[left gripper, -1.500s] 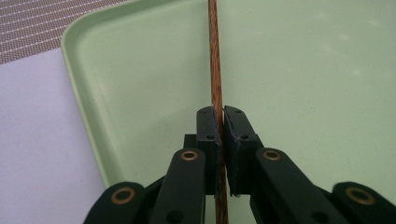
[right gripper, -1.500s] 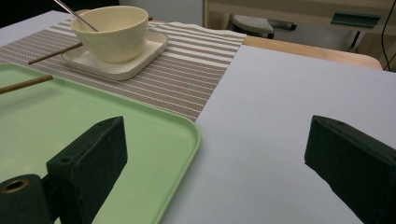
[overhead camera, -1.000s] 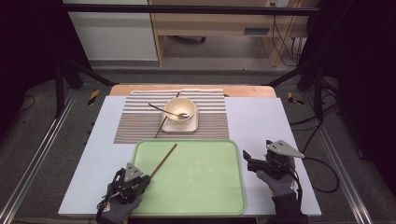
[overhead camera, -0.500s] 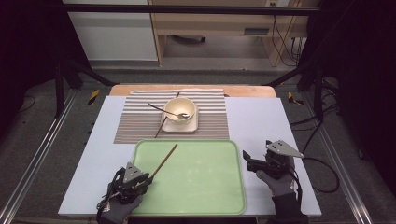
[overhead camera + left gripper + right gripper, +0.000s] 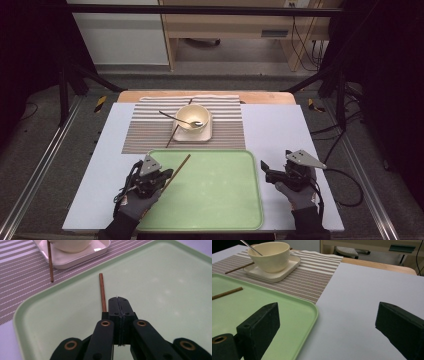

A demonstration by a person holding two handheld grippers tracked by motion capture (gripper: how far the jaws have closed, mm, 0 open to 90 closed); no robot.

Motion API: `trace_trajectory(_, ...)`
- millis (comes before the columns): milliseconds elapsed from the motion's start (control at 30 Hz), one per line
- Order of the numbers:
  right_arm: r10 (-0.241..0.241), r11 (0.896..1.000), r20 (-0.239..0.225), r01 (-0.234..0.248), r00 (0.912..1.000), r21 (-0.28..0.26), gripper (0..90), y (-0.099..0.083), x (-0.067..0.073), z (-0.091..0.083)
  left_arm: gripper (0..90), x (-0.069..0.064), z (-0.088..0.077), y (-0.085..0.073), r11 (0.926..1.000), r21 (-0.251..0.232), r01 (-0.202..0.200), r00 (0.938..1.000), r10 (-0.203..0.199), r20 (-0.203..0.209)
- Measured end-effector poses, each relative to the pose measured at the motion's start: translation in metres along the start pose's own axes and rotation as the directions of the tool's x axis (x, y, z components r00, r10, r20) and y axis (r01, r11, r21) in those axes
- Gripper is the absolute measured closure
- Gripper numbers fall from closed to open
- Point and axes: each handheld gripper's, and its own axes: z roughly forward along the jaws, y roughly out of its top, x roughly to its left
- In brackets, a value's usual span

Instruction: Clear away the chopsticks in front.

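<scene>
**A:** What's the left hand at?

**B:** It's after the chopstick [image 5: 102, 291] lying on the green tray [image 5: 162, 290]. The left tongs [image 5: 119, 300] have just been closing and now stand tight together, but I see nothing between them. The stick runs along the outside of one jaw, touching or nearly so. Its near end is hidden behind that jaw.

**A:** So a miss?

**B:** That's my reading. To do it well, I'd part the jaws again and shift sideways until the stick sits in the gap. Then come down low to the tray floor and close across the stick, not along it. A thin round stick rolls away from a pad that meets it off-centre. Gripping nearer its middle should keep it from drooping once lifted.

**A:** Where is it from above?

**B:** In the high view the chopstick [image 5: 181, 165] slants across the tray's [image 5: 215, 210] near left corner. Its far tip points towards the bowl [image 5: 192, 117], and the left tongs [image 5: 167, 176] sit at its near part. Its mate [image 5: 50, 262] leans on the small plate [image 5: 206, 134] under the bowl, on the striped mat [image 5: 150, 130].

**A:** And the right hand?

**B:** The right tongs [image 5: 327, 322] hover with jaws wide apart and hold nothing. They are over the bare counter [image 5: 280, 130], just beside the tray's right edge and well apart from the stick.
</scene>
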Motion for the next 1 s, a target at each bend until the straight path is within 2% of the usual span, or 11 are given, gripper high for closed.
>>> trace_trajectory(133,0.001,1.000,0.001,-0.001,1.0000,0.007,5.8,-0.001,0.000,0.001,89.5,0.002,0.020,0.008,0.9995,0.029,-0.011,0.9996,0.011,0.027)
trace_trajectory(267,0.001,1.000,0.002,-0.001,1.0000,0.006,5.8,-0.001,0.000,0.001,89.5,0.004,0.038,0.009,0.9965,0.083,-0.015,0.9989,0.011,0.045)
trace_trajectory(433,-0.004,1.000,0.002,0.004,1.0000,0.011,5.9,-0.001,0.001,0.003,89.6,0.005,0.050,0.007,0.9923,0.119,-0.035,0.9987,0.031,0.040)
trace_trajectory(667,-0.005,1.000,0.002,0.005,1.0000,0.016,5.9,-0.002,0.001,0.004,89.7,0.008,0.055,0.004,0.9888,0.147,-0.026,0.9996,0.025,0.014)
trace_trajectory(733,-0.008,1.000,0.003,0.008,1.0000,0.016,5.9,-0.002,0.001,0.004,89.7,0.008,0.055,0.004,0.9882,0.149,-0.034,0.9994,0.033,0.010)
trace_trajectory(1000,-0.008,1.000,0.002,0.008,1.0000,0.017,5.9,-0.002,0.002,0.004,89.7,0.014,0.047,-0.001,0.9882,0.151,-0.023,0.9996,0.025,-0.011)
